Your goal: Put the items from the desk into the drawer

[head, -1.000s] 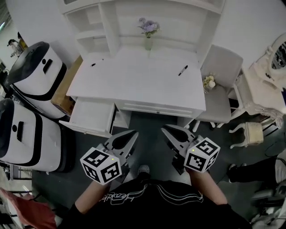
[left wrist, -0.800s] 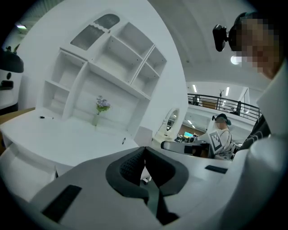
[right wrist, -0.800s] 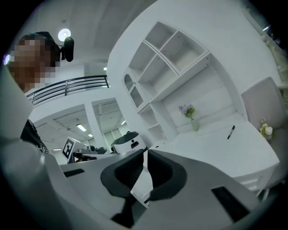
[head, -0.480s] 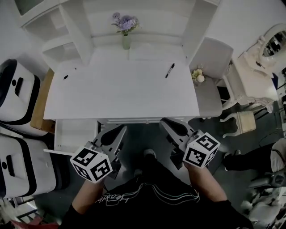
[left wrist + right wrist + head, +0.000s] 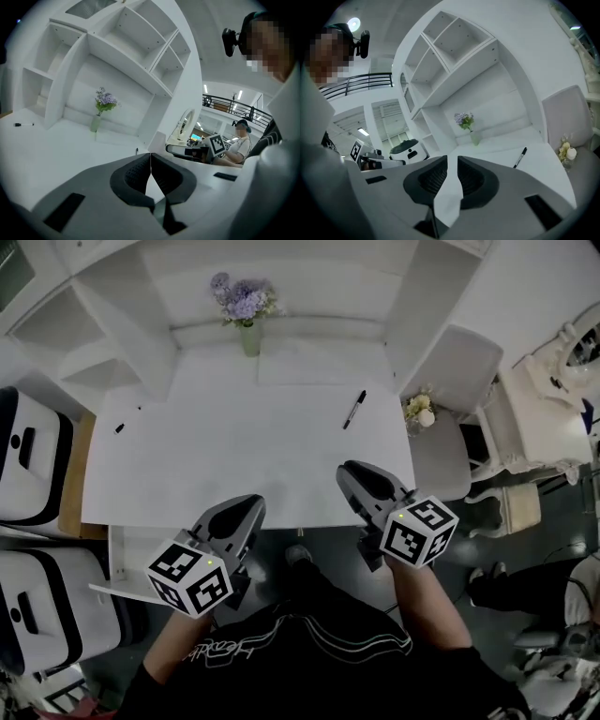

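Observation:
On the white desk [image 5: 244,465] a black pen [image 5: 354,410] lies at the right, and it also shows in the right gripper view [image 5: 519,158]. A small black item [image 5: 119,427] lies at the desk's left edge [image 5: 18,124]. The open white drawer [image 5: 120,570] juts out under the desk's left front. My left gripper [image 5: 251,507] [image 5: 150,154] is shut and empty over the front edge. My right gripper [image 5: 349,472] [image 5: 452,159] hovers over the desk's front right; its jaws have just been opening to a narrow gap, with nothing between them.
A vase of purple flowers [image 5: 246,320] stands at the desk's back under the white shelves. A grey chair [image 5: 455,390] with a small bouquet [image 5: 419,411] is at the right. White-and-black rounded machines [image 5: 28,465] stand at the left.
Both grippers have come forward from over the dark floor to the desk's front edge. The desk has drawn nearer, and the drawer now lies beside my left gripper.

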### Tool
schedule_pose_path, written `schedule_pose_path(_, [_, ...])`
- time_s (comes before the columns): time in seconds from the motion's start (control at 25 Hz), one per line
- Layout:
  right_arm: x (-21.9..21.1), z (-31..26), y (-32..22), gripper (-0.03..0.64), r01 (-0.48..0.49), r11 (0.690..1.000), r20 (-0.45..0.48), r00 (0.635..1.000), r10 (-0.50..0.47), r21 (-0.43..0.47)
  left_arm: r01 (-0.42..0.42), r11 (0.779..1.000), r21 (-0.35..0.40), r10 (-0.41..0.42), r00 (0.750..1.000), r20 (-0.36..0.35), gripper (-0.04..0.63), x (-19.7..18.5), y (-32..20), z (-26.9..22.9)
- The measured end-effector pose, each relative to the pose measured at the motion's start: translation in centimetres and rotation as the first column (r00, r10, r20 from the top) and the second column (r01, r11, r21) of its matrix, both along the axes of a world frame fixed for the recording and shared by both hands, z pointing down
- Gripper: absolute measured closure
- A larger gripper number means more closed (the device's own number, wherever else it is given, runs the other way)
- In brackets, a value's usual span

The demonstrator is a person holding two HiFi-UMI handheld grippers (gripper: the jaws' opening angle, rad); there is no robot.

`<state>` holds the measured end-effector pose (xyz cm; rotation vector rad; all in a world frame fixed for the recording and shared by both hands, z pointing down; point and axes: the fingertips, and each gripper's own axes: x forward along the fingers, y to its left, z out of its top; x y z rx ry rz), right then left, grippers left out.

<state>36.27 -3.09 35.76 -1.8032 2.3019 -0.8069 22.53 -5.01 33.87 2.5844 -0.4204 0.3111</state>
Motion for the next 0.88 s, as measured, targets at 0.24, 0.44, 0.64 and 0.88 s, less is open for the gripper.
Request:
schedule_pose_path(0.24, [7.0, 2.9, -6.3, 0.477, -0.039, 0.997, -0.049, 0.998, 0.036, -0.067, 0.025, 1.000, -0.003, -0.025, 0.999, 0.035, 0.574, 4.3, -5.8, 0.2])
schedule_pose_path(0.44, [12.2, 7.6, -9.8, 0.448, -0.103, 0.980, -0.154, 0.985, 0.076, -0.172, 0.039, 0.999, -0.013, -0.038, 0.997, 0.061, 0.574, 6.7, -9.0, 1.3])
schedule_pose_path(0.64, [16.5, 12.7, -12.5, 0.441, -0.184, 0.941, -0.231, 0.966, 0.119, -0.285, 0.046, 0.998, -0.031, -0.044, 0.995, 0.088, 0.575, 8.5, -10.9, 2.9])
schedule_pose_path(0.88, [19.6, 17.7, -14.8, 0.434, -0.256, 0.876, -0.242, 0.956, 0.166, -0.409, 0.043, 0.997, -0.059, -0.036, 0.992, 0.120, 0.574, 10.0, -11.7, 4.8])
